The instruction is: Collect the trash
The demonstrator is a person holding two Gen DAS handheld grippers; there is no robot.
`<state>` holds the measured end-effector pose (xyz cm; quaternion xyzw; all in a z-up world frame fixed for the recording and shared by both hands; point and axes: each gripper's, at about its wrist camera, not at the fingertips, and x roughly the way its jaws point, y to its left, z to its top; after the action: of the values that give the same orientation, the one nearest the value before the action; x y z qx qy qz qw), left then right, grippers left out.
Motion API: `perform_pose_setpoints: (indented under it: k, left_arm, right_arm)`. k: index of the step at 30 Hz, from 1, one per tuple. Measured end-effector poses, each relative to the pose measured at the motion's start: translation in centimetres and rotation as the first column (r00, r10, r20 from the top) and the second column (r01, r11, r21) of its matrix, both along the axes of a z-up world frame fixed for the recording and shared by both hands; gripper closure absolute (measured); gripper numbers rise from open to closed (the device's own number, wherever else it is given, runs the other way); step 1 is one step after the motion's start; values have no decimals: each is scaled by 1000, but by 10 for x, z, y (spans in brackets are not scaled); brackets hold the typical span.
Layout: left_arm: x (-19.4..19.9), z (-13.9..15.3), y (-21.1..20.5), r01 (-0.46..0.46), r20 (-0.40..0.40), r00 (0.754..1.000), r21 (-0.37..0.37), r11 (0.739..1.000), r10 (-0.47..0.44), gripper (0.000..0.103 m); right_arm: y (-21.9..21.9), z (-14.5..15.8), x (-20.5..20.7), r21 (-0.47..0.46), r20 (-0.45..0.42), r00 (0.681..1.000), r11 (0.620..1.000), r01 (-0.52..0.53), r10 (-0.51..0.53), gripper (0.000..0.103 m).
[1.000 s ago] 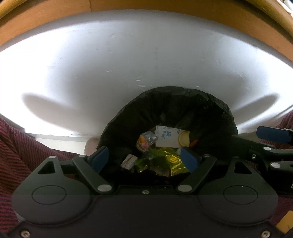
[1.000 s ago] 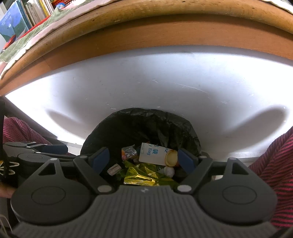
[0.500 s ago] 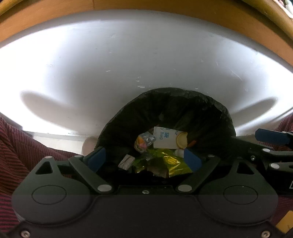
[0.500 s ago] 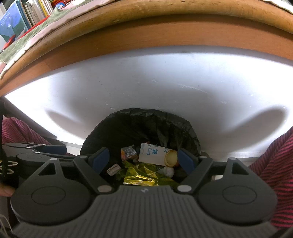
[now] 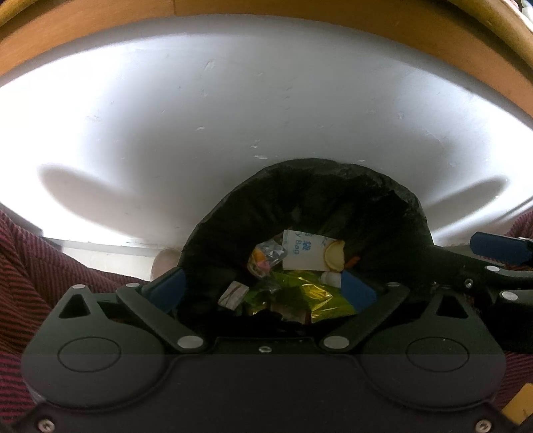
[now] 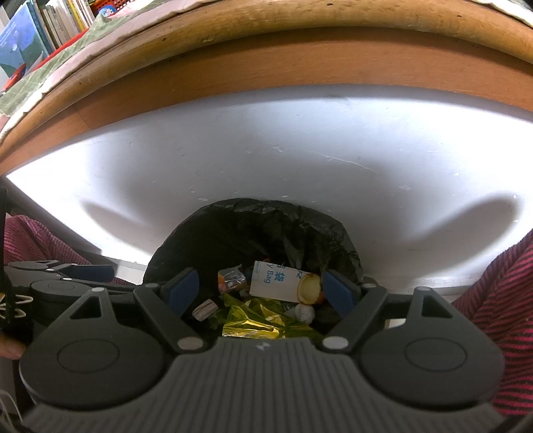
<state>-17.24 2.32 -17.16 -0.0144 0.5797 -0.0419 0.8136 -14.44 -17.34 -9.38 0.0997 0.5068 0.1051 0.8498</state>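
A bin lined with a black bag [image 5: 316,196] [image 6: 266,226] stands on the floor below both grippers. Inside lie a white paper bag with blue print [image 5: 306,253] [image 6: 276,279], a gold foil wrapper [image 5: 316,296] [image 6: 253,316], a small candy wrapper [image 5: 233,293] [image 6: 204,309] and other scraps. My left gripper [image 5: 261,288] hangs open above the bin's mouth, nothing between its blue pads. My right gripper [image 6: 261,288] is open and empty too, over the same bin. Each gripper shows at the edge of the other's view: the right one [image 5: 499,263], the left one [image 6: 66,279].
A white wall or panel [image 5: 233,116] rises behind the bin, under a wooden table edge [image 6: 266,53]. Red striped fabric [image 5: 30,266] [image 6: 499,286] flanks both sides. Books [image 6: 43,30] stand at the top left in the right wrist view.
My left gripper's jaws have spread wider over the bin. The right gripper has stayed nearly still.
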Motion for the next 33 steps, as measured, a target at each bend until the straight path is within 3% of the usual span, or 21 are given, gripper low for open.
perform_pose_setpoints:
  k: [33]
  left_arm:
    - [-1,-10,2,-20,-20,1000,33,999,21,1]
  right_arm:
    - [-1,0,0,-1,-3,1000,1000,6,-6,15]
